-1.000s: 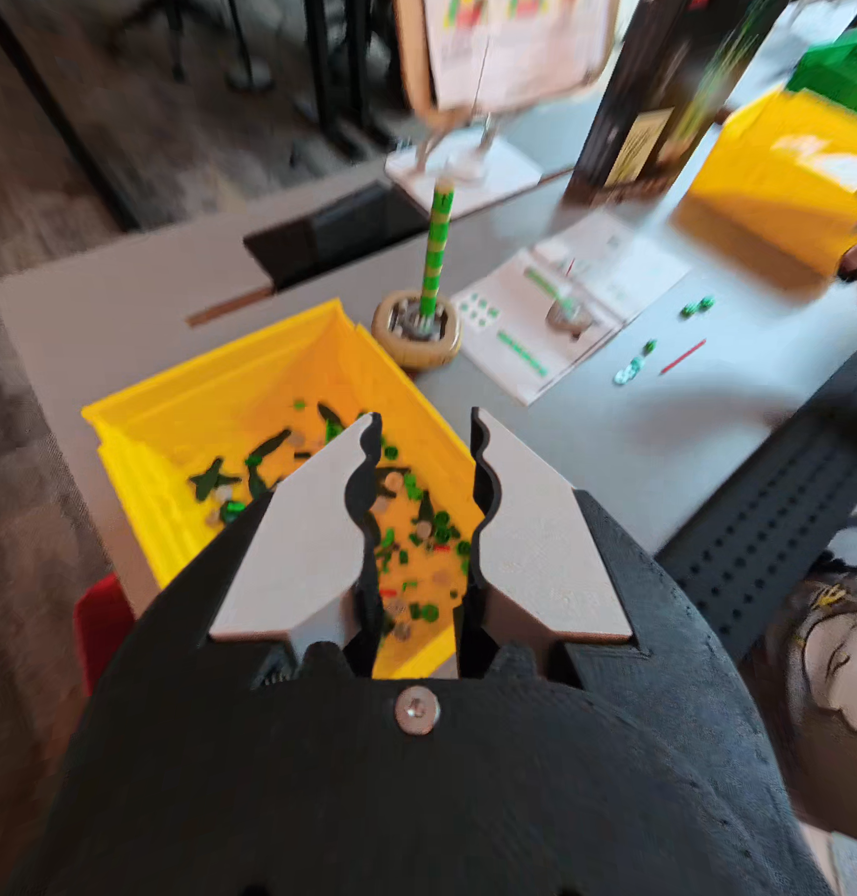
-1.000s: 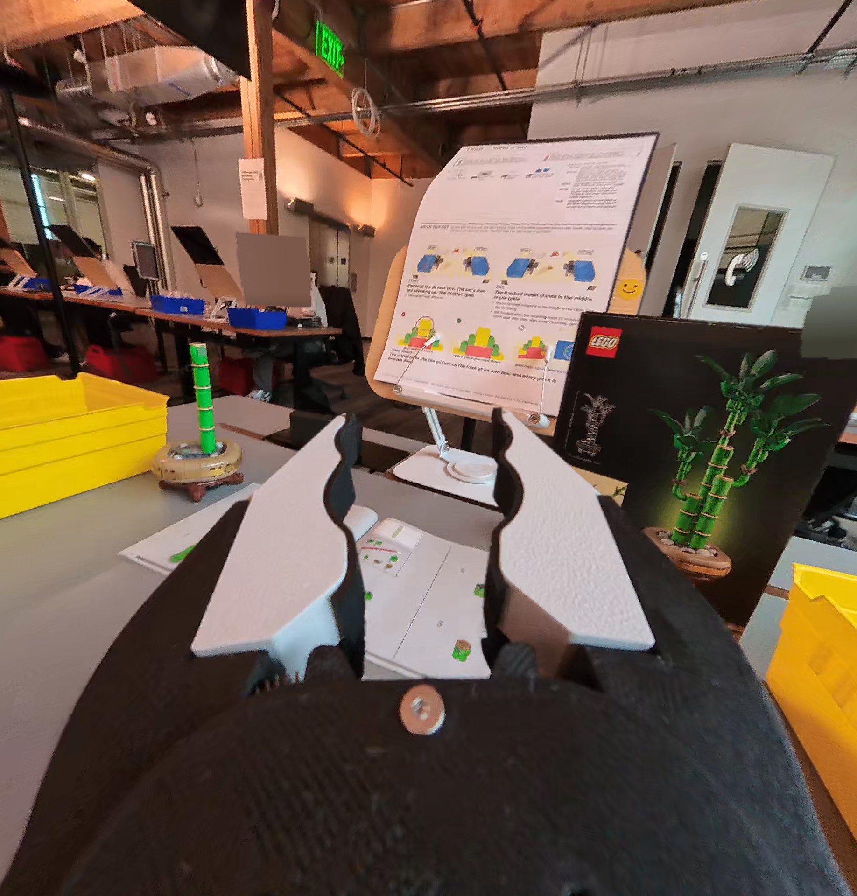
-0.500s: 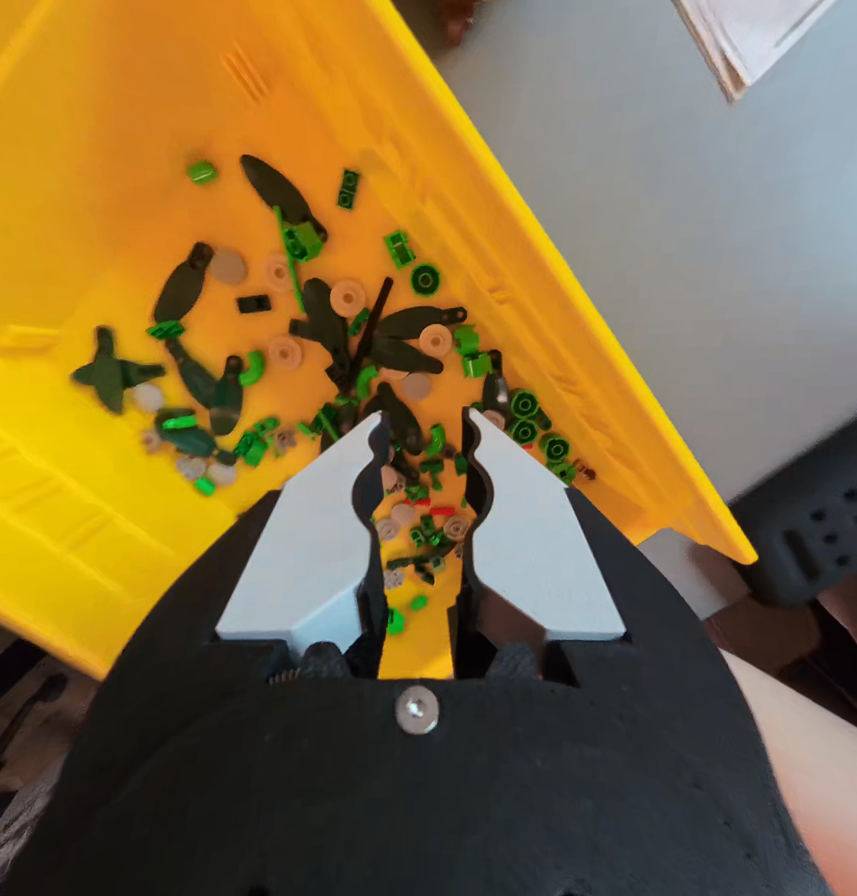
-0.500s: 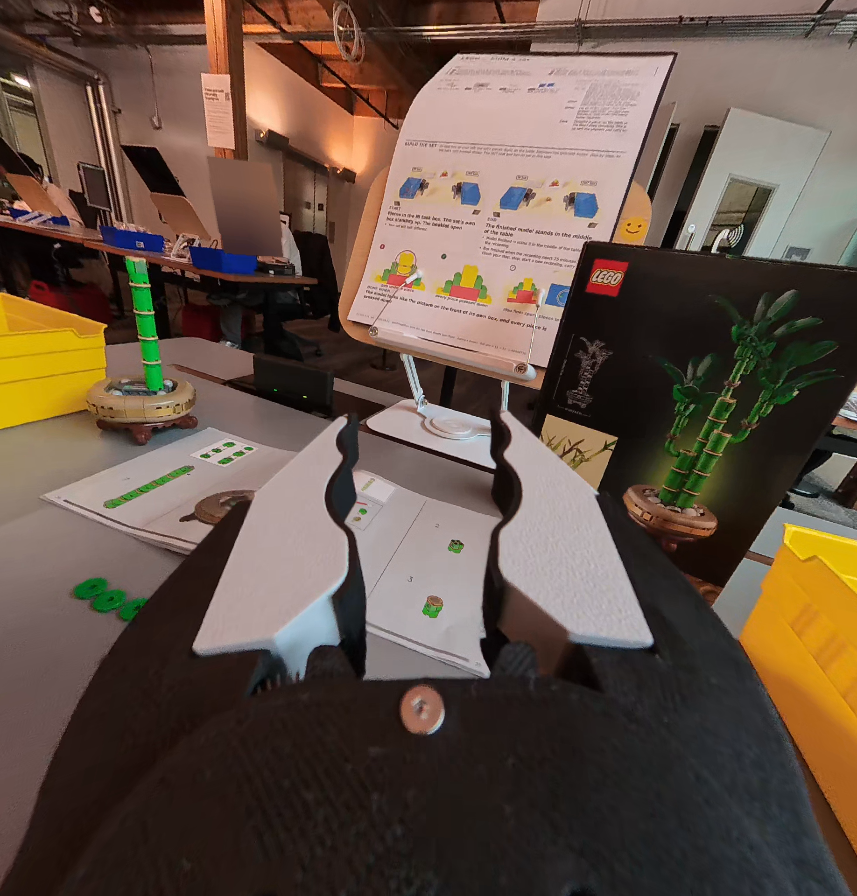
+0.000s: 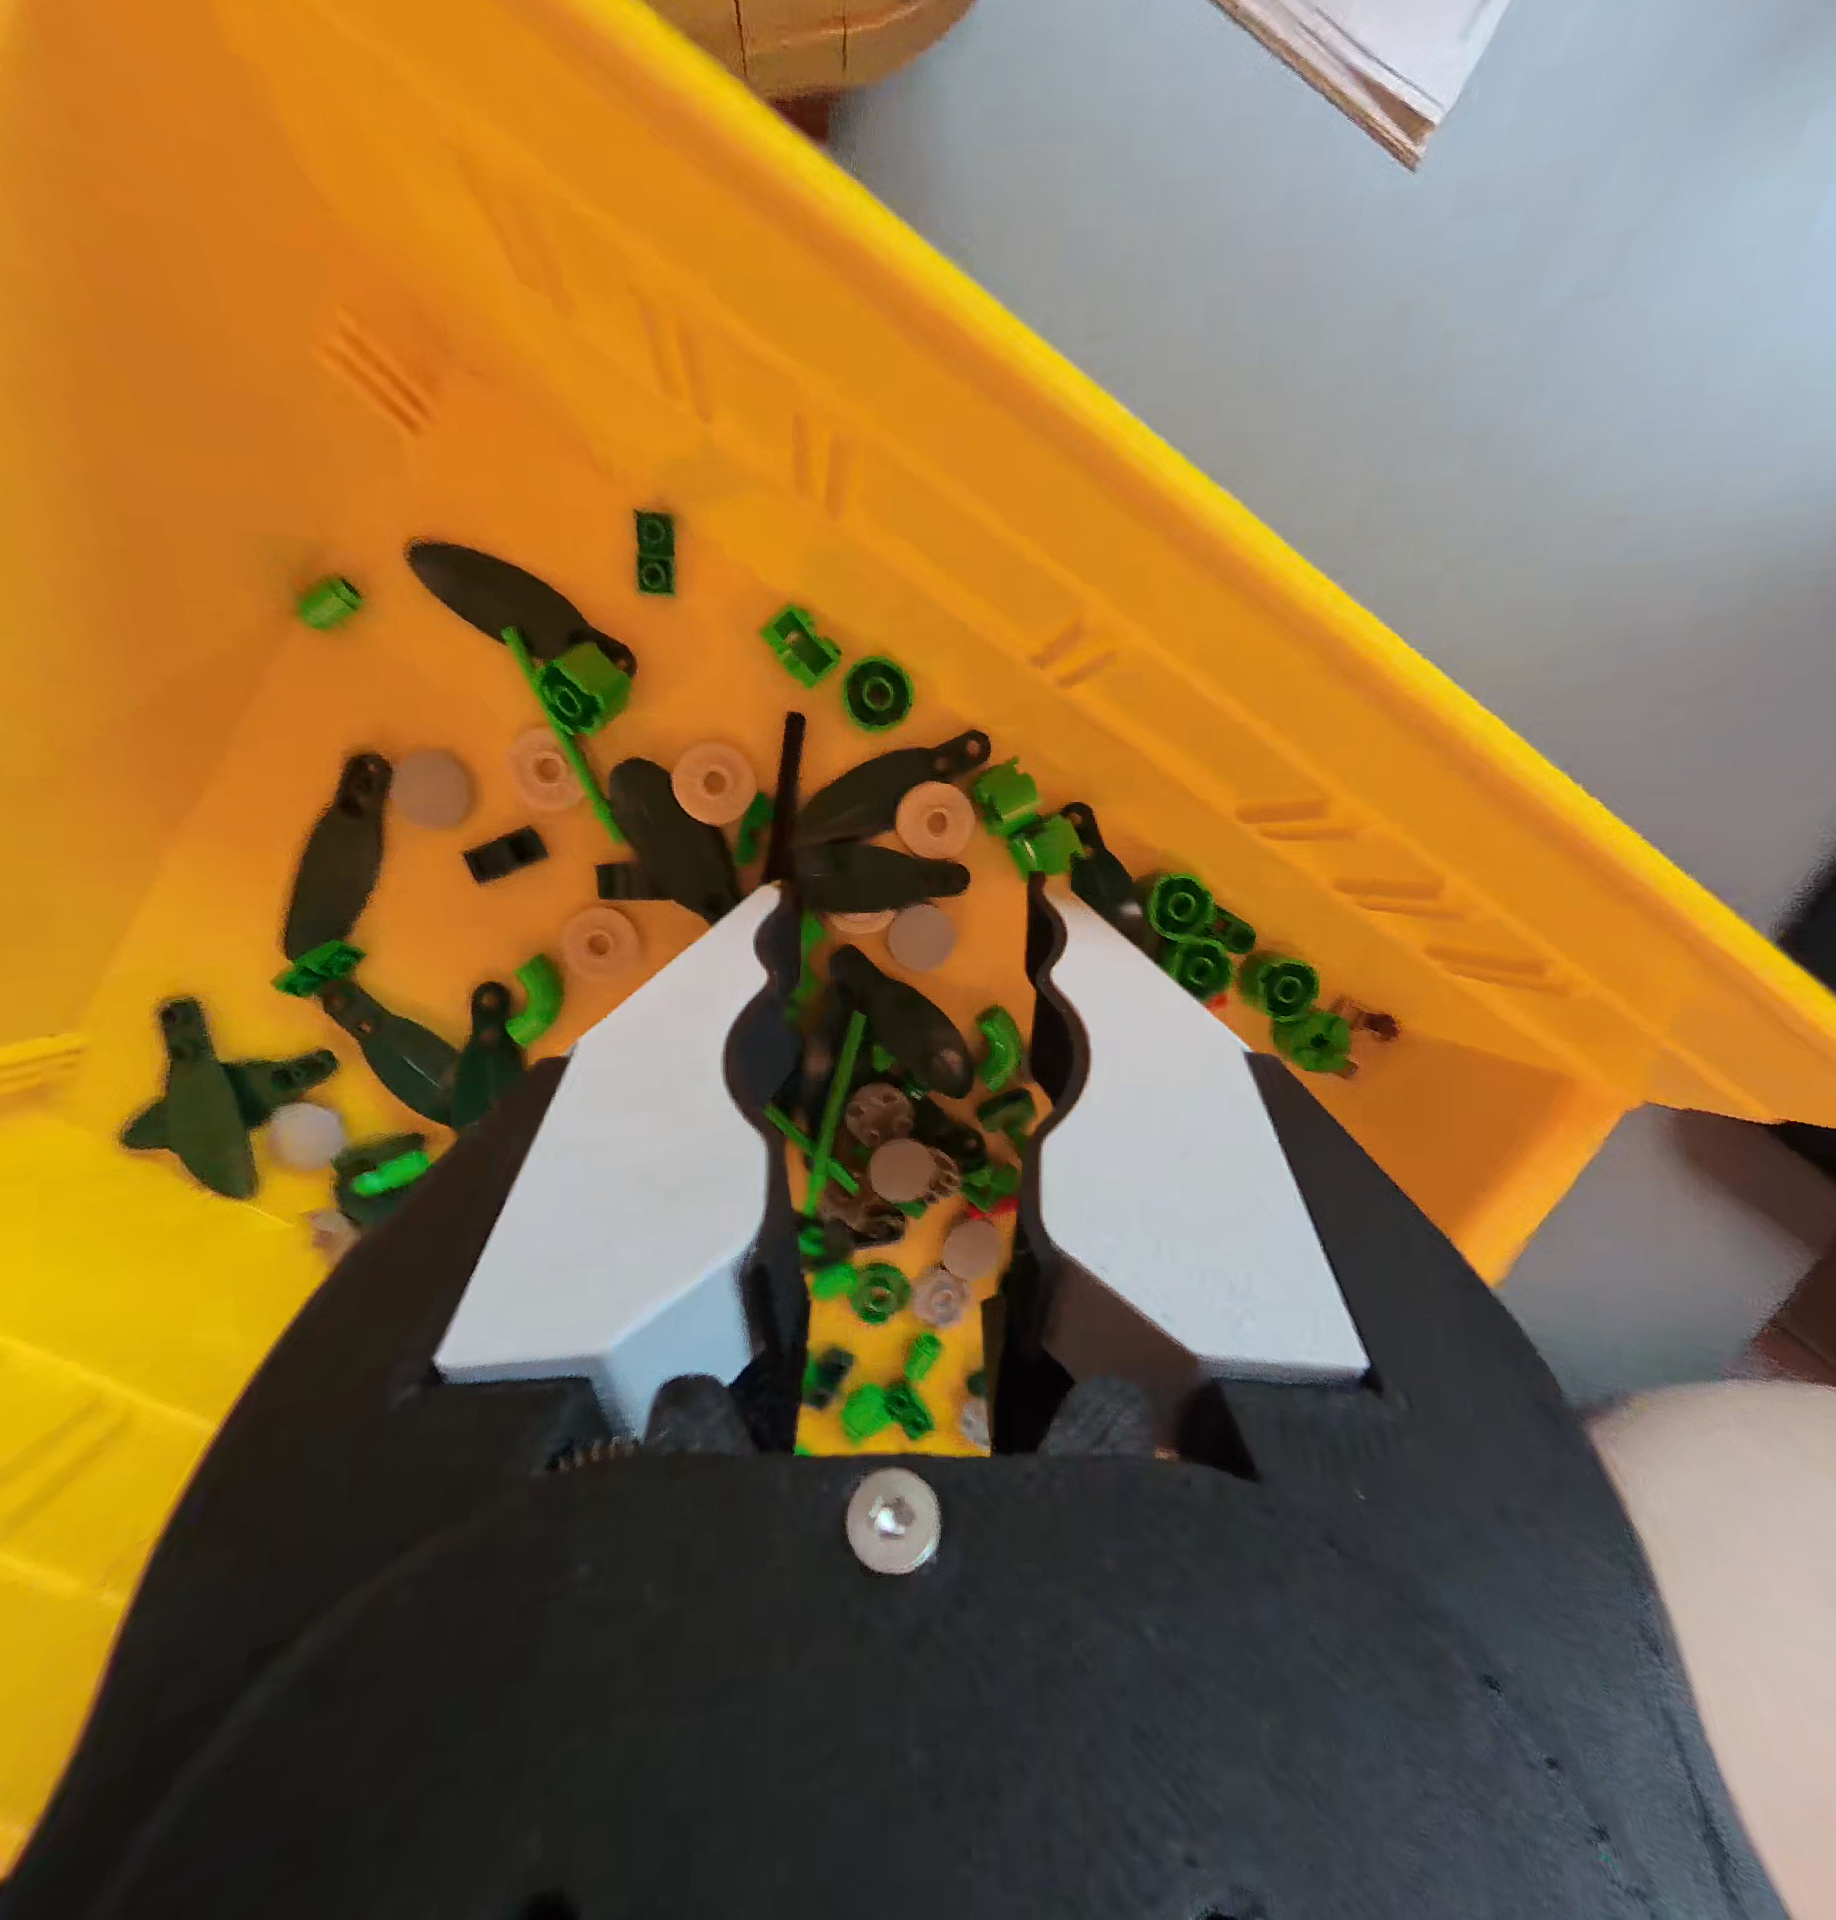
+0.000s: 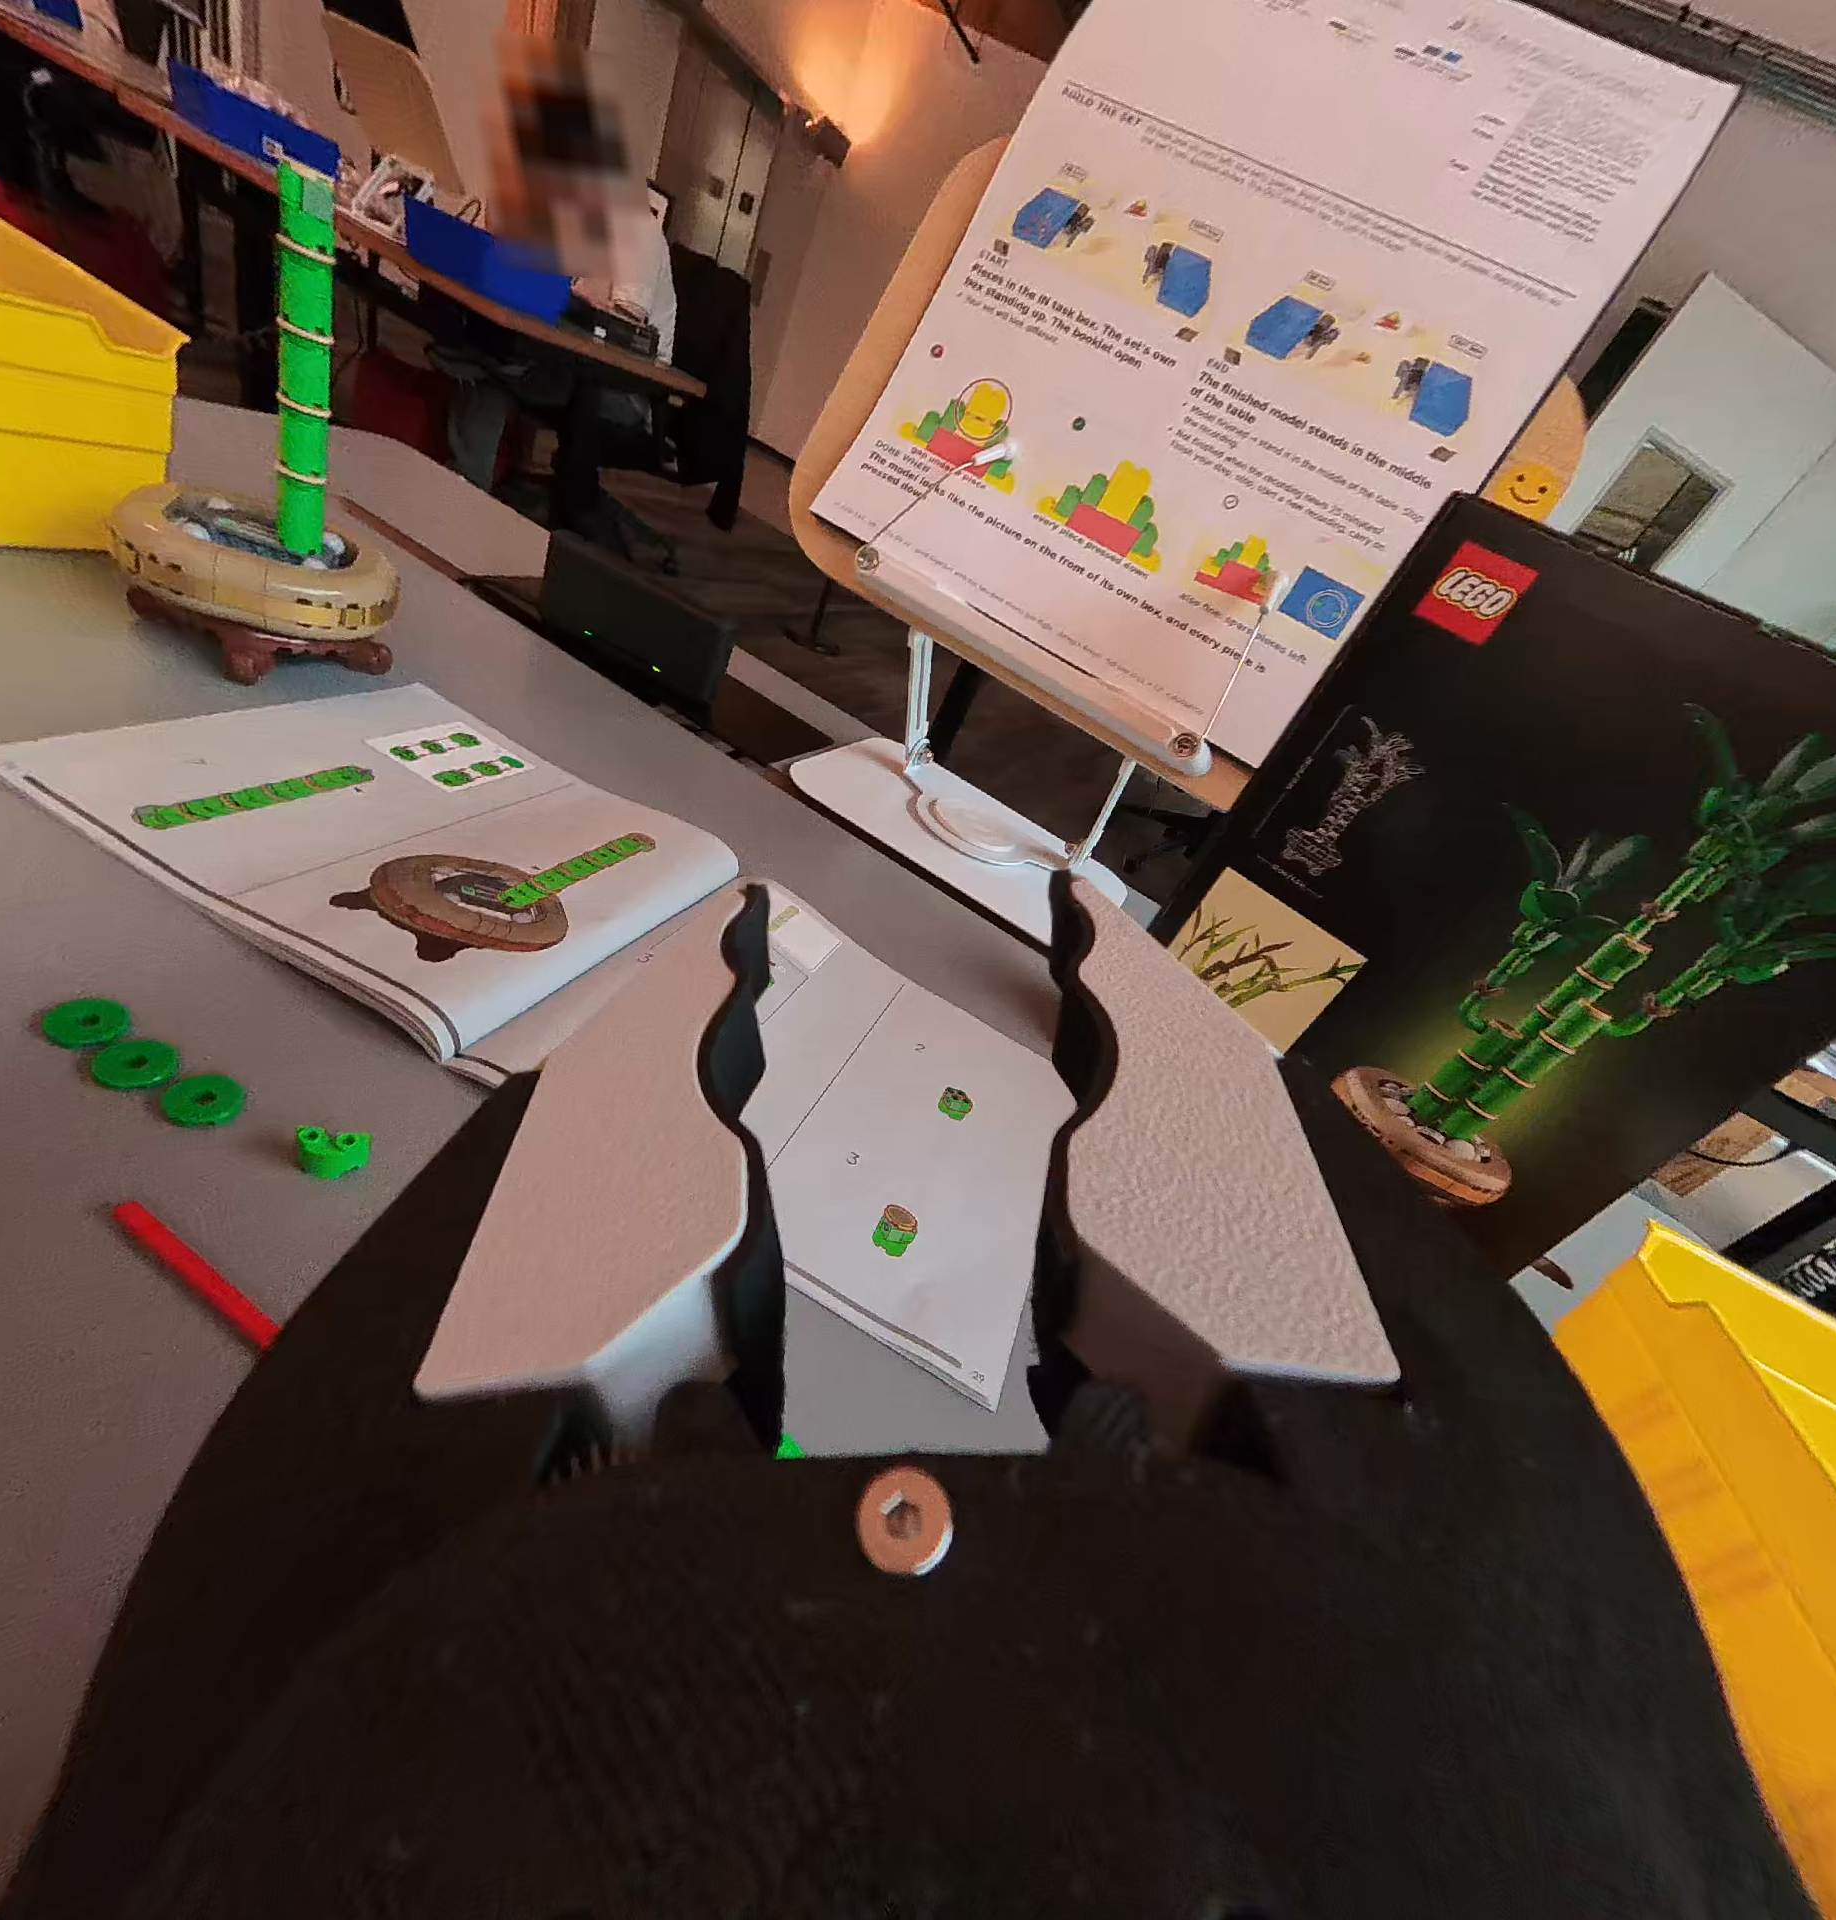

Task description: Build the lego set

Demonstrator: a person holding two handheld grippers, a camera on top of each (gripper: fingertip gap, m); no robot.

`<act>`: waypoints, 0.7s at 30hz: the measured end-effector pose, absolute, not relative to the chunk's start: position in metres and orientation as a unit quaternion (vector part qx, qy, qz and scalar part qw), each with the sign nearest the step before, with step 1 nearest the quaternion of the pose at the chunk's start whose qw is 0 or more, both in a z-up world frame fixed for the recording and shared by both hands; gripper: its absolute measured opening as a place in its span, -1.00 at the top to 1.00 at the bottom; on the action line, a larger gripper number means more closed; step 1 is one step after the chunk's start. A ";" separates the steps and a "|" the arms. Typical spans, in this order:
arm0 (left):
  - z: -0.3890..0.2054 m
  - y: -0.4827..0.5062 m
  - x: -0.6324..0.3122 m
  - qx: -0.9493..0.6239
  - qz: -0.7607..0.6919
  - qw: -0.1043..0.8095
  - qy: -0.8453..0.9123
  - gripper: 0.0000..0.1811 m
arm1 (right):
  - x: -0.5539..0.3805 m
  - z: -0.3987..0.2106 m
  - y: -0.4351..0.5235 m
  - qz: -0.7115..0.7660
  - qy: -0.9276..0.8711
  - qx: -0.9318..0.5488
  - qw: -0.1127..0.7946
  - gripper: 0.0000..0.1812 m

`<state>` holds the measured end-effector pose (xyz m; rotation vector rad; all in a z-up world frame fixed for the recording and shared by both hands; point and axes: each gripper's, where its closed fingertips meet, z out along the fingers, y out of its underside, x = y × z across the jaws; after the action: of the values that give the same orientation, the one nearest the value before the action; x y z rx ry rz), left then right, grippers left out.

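2 grippers open | L (image 5: 903, 904) over yellow bin (image 5: 997, 499) | set box (image 6: 1579, 883) bears logo

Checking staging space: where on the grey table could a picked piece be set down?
Bare grey tabletop lies nearer than the three round green plates and around the red rod. The open instruction booklet covers the middle. The yellow plastic bin floor is crowded with loose pieces.
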<state>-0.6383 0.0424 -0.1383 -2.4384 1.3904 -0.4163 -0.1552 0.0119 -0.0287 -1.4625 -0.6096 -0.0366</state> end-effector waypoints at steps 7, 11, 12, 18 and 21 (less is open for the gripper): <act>-0.149 0.054 -0.617 -0.792 -0.149 0.208 0.554 0.63 | -0.159 -0.023 0.009 -0.042 -0.287 -0.638 0.713 0.44; -0.158 0.060 -0.615 -0.788 -0.142 0.212 0.561 0.67 | -0.152 -0.022 0.009 -0.031 -0.270 -0.642 0.717 0.44; -0.160 0.062 -0.615 -0.786 -0.139 0.214 0.563 0.69 | -0.150 -0.020 0.009 -0.028 -0.264 -0.641 0.720 0.45; -0.168 0.062 -0.611 -0.779 -0.150 0.211 0.571 0.76 | -0.140 -0.015 0.007 -0.016 -0.243 -0.640 0.729 0.45; -0.170 0.064 -0.610 -0.782 -0.147 0.209 0.569 0.76 | -0.139 -0.016 0.007 -0.015 -0.242 -0.641 0.728 0.45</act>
<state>-0.6101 0.0638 -0.1700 -2.1748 1.5816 -0.4103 -0.1385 0.0068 -0.0155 -1.4122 -0.5323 -0.0326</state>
